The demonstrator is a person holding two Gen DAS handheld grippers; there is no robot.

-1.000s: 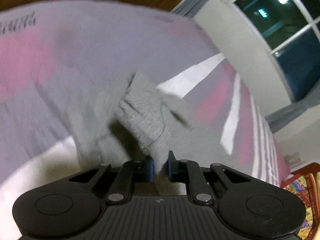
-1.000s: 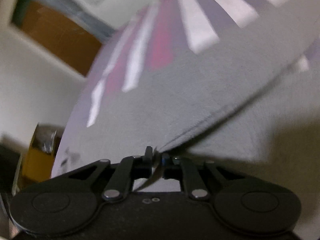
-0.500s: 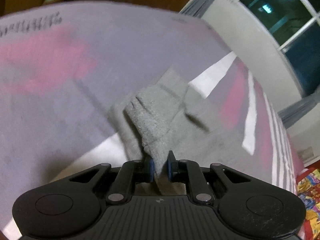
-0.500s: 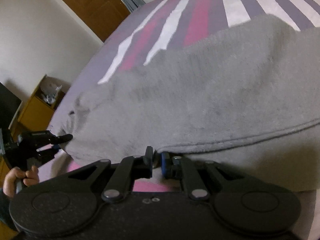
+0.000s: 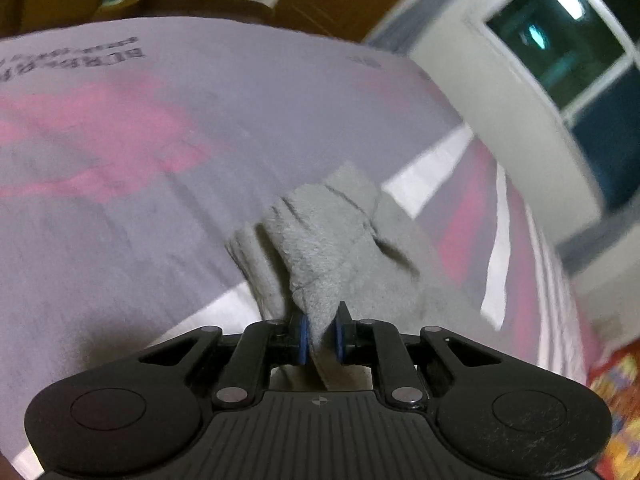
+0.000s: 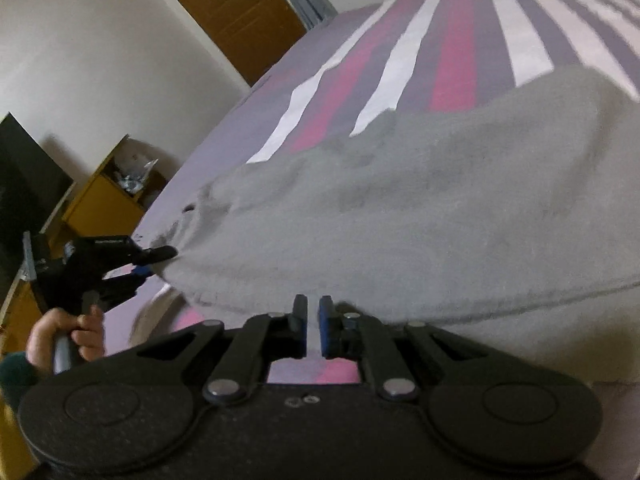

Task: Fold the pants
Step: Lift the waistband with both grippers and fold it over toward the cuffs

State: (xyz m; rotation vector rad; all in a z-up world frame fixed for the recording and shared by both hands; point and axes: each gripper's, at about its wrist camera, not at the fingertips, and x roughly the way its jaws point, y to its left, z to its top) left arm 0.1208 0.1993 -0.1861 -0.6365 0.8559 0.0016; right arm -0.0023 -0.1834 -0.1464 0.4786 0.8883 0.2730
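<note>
So the soft grey fleece pants (image 6: 420, 208) are spread across the bed with the purple, pink and white striped sheet (image 6: 452, 52), filling the middle of the right wrist view and running off toward 3 o'clock. The near hem runs right past the right gripper (image 6: 313, 322), whose blue-padded fingers are nearly together with just a thin slit between them. No fabric shows in that slit, so I'd say it's empty; the hem lies just beyond the fingertips, though that edge is a bit smeared so I wouldn't swear it's not touching.

The left gripper (image 5: 322, 338) is the one doing the work: its jaws are pinched on a bunched corner of the pants, which fans up from the pads toward 12 o'clock. From the right wrist view you can see that same gripper over at 9 o'clock, in the person's hand (image 6: 66, 334), gripping the far end of the cloth.

My read on why: one end pinned keeps the fleece from sliding on the sheet, and holding a corner rather than the middle keeps the edge straight for a fold. The right side probably needs a fresh grab on that near hem before anything gets folded over, and fleece this floppy will sag if only one corner is lifted
</note>
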